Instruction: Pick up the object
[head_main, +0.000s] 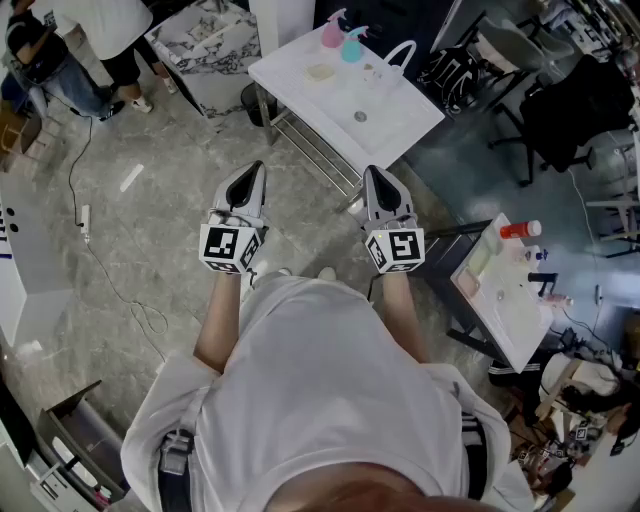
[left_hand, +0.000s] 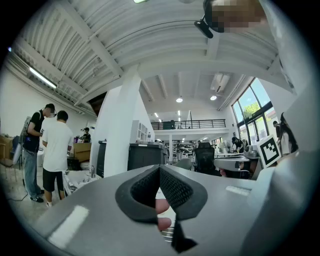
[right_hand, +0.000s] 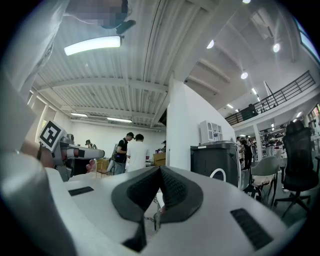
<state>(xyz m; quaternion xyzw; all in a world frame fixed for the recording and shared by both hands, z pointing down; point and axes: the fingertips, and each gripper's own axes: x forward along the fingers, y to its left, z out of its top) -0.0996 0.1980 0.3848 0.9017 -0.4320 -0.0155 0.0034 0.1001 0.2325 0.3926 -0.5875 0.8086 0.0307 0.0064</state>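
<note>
Nothing is being held yet.
Left gripper (head_main: 256, 172) and right gripper (head_main: 374, 175) are hovering short of the white table (head_main: 400, 112), jaws pinched together, empty; the object is probably sitting there, among the bottles (head_main: 333, 32).

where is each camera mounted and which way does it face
Head view: on the person's head, looking steeply down at the white table and floor; shirt, forearms, left gripper and right gripper show.
Left gripper view: on the left gripper, looking level across the room; its shut jaws show below.
Right gripper view: on the right gripper, level too; shut jaws below.
Shared: both gripper views show the white pillar and two standing people.
</note>
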